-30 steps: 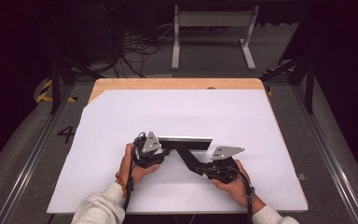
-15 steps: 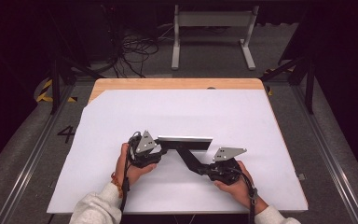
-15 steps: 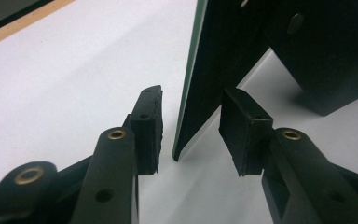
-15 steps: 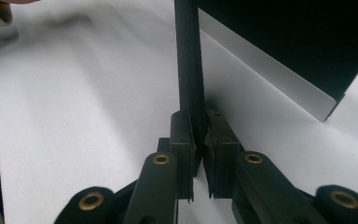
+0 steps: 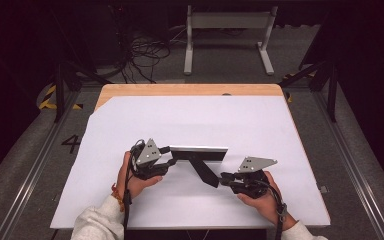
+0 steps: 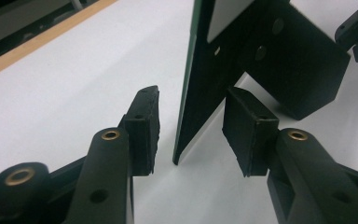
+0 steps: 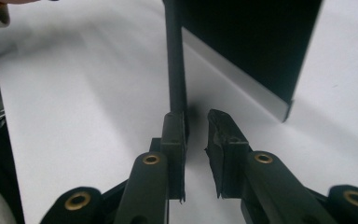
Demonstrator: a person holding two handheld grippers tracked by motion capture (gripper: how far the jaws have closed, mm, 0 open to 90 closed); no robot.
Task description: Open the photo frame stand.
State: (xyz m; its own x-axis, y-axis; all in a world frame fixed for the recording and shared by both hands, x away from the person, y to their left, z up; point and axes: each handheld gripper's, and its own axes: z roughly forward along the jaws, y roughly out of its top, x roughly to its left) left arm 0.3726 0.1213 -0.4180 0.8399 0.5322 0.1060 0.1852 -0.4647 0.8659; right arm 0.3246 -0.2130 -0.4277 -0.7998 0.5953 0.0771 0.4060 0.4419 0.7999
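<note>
The stand [image 5: 198,154] is bracketed lengthwise: its panel end stands between the left gripper [image 6: 189,126]'s just-widened jaws, untouched; the right gripper [image 7: 196,128], also parting, has released the foot.

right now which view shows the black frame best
The high view: the whole frame stands on the white table with its back prop. The left gripper view gives one edge and the prop close up; the right gripper view gives the prop's edge and part of the back.
</note>
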